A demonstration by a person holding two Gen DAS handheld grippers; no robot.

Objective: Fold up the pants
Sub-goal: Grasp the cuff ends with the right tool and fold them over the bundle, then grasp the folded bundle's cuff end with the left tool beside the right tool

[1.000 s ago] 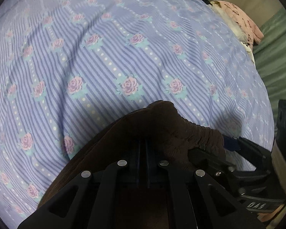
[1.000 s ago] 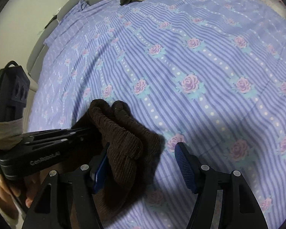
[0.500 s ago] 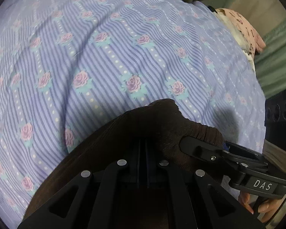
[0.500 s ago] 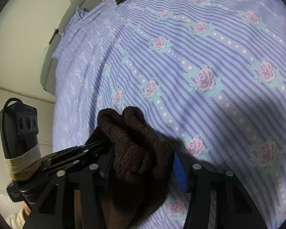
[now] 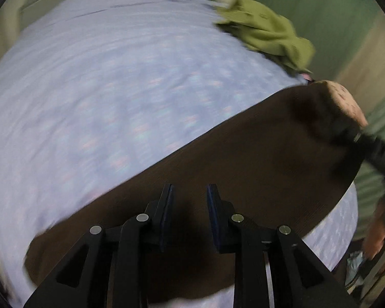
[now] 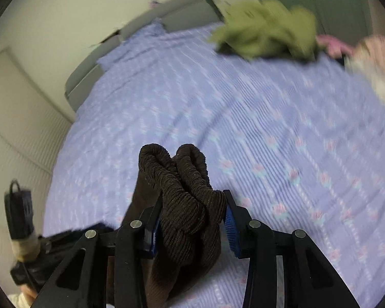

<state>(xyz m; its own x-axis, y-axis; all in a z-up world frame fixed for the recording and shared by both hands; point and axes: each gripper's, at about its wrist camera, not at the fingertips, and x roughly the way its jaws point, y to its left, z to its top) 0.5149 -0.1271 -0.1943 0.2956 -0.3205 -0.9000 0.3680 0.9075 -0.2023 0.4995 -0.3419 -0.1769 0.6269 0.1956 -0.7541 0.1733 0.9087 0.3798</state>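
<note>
Bunched brown pants (image 6: 184, 205) were clamped between the right gripper (image 6: 192, 220) fingers. The left gripper (image 5: 188, 205) fingers had just been parted narrowly, the cloth seen stretched beyond them; contact could not be told.

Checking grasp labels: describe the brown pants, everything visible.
The brown pants are dark ribbed corduroy. Their elastic, gathered waistband is bunched in two humps between the right gripper pads, which press on it. The remaining fabric stretches as a broad dark band above the floral bedsheet. The left gripper, just opening, shows a gap, with fabric behind.
</note>
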